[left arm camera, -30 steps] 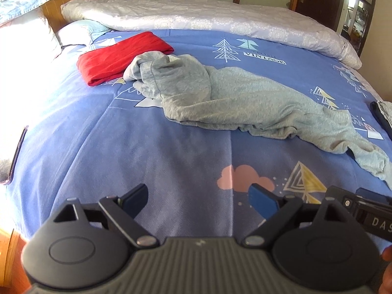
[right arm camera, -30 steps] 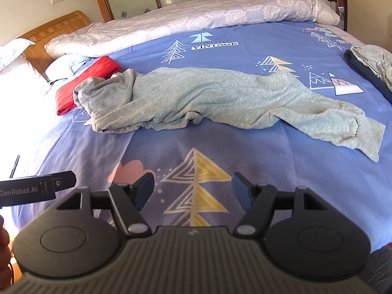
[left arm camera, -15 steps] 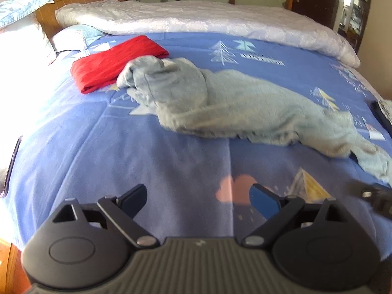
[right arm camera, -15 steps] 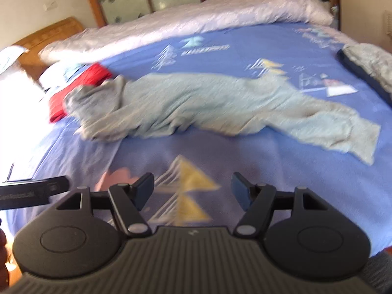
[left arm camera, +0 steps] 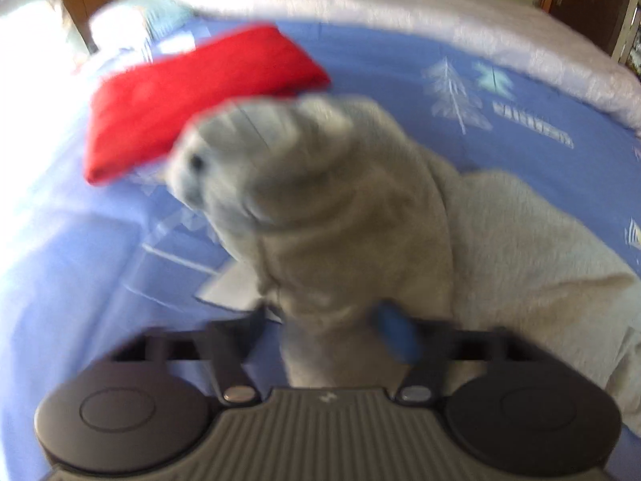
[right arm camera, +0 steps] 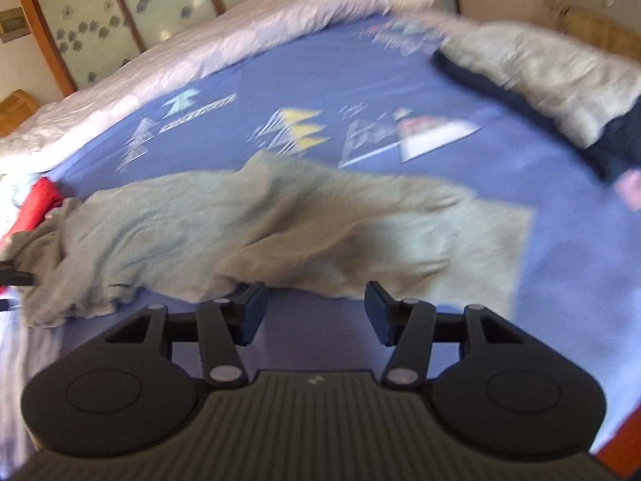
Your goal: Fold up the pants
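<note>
Crumpled grey pants lie across the blue patterned bed sheet, also in the right wrist view. My left gripper is open, its jaws on either side of the bunched waist end of the pants, cloth between them. The frame is blurred. My right gripper is open and empty, its fingertips just short of the near edge of the pant legs, over bare sheet.
A folded red garment lies beyond the pants at the left. A rolled white quilt runs along the far side. A dark and grey pile of clothes sits at the right edge of the bed.
Both grippers have moved forward to the pants. The left gripper now has the waist end between its open jaws. The right gripper has swung right toward the leg end.
</note>
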`<action>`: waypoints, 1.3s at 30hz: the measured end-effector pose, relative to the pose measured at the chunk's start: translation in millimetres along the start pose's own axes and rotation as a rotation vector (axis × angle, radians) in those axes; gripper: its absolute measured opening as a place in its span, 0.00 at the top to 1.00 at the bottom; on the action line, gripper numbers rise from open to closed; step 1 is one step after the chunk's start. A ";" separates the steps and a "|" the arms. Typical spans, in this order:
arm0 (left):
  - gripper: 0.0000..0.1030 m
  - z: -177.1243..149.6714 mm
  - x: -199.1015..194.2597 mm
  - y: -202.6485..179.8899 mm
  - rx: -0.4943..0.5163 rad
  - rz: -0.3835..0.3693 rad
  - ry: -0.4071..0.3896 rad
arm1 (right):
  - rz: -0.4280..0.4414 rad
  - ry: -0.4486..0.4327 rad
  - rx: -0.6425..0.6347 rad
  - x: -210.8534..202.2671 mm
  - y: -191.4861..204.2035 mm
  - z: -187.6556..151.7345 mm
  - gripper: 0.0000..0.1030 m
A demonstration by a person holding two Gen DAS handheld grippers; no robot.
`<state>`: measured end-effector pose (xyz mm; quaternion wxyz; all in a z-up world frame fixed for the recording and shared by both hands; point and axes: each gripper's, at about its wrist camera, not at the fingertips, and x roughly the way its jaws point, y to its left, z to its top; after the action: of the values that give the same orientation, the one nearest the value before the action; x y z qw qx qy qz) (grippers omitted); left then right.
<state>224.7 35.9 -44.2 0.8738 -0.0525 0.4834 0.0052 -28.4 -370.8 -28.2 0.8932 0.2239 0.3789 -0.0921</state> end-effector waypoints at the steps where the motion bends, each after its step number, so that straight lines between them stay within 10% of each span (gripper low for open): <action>1: 0.84 -3.2 1.6 -2.0 -0.006 -0.005 0.007 | 0.046 0.033 0.036 9.2 2.9 2.1 0.45; 3: 0.91 -19.1 -19.4 -7.3 0.017 -0.031 -0.050 | 0.078 0.063 0.088 28.9 8.3 6.5 0.50; 5: 0.91 -35.1 -56.3 -7.4 0.034 -0.109 -0.114 | 0.076 0.065 0.101 40.6 17.0 11.8 0.93; 12: 0.86 -136.6 -194.0 27.0 0.106 -0.546 -0.209 | 0.039 -0.151 0.154 2.5 -6.1 38.8 0.96; 18: 0.61 -193.1 -186.4 45.3 0.176 -0.358 -0.044 | -0.054 -0.207 0.182 -23.8 -35.2 33.3 0.95; 24: 0.38 -126.1 -194.0 91.8 -0.052 -0.321 -0.202 | -0.032 -0.183 0.119 -25.4 -19.6 23.5 0.88; 27: 0.13 -82.1 -161.0 86.0 -0.028 -0.248 -0.216 | -0.019 -0.175 0.114 -23.8 -15.6 25.5 0.62; 31: 0.19 -44.0 -97.5 70.9 0.015 -0.160 -0.133 | -0.037 -0.167 0.088 -20.0 -12.0 28.7 0.50; 33: 0.69 -31.0 -60.2 62.0 0.050 -0.120 -0.049 | -0.076 -0.163 0.063 -8.8 -12.5 36.3 0.43; 36: 0.86 -21.2 -37.8 62.9 -0.031 -0.171 0.046 | -0.136 -0.105 0.052 24.5 -18.4 50.9 0.38; 39: 0.89 3.7 -79.2 80.7 -0.123 -0.279 -0.031 | -0.177 0.032 -0.030 68.1 -16.6 56.2 0.87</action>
<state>180.9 119.8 17.7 0.8685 -0.1724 0.4567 -0.0860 49.2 -411.4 -48.2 0.8787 0.1774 0.4129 -0.1614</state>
